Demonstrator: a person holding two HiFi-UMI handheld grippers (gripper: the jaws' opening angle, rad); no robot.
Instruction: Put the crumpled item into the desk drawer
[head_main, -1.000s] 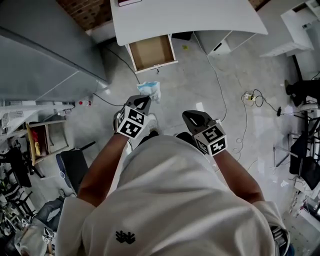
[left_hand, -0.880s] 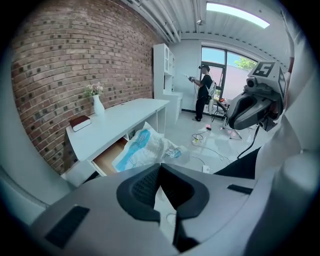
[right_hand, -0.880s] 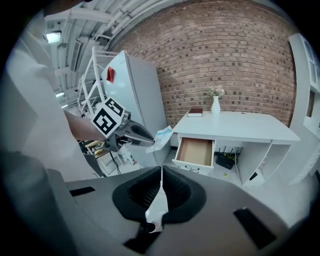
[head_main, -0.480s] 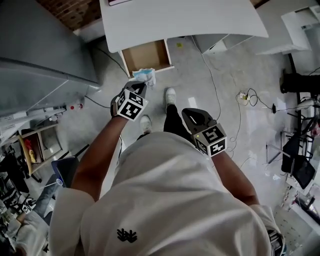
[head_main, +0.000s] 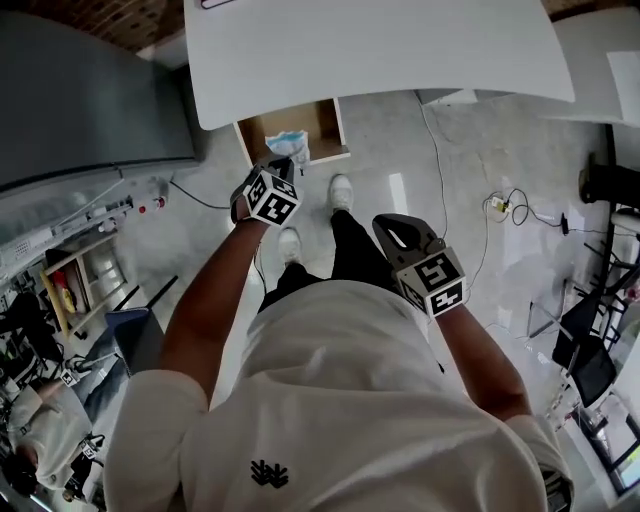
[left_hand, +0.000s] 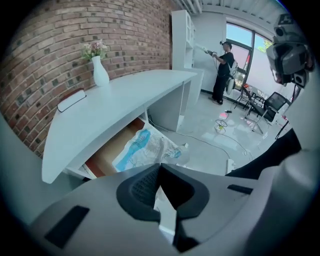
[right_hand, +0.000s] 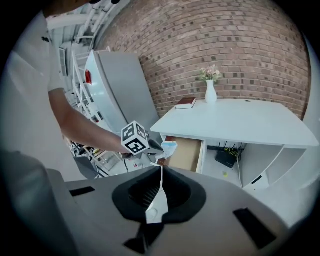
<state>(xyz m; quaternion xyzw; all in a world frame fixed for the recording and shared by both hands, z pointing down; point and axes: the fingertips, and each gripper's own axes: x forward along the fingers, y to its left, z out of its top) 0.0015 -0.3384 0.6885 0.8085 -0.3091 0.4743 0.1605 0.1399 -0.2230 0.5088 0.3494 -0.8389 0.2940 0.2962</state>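
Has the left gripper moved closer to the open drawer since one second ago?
Yes. The left gripper, shut on the crumpled item, has moved forward to the open drawer; the item now hangs over the drawer's front edge.

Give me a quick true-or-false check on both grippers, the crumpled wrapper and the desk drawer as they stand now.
1. The left gripper is shut on the crumpled white-and-blue plastic wrapper. True.
2. The brown wooden drawer under the white desk is closed. False: it is pulled open.
3. The right gripper also grips the wrapper. False: its jaws are together on nothing, close to the person's body.
4. A white vase of flowers stands on the desk. True.
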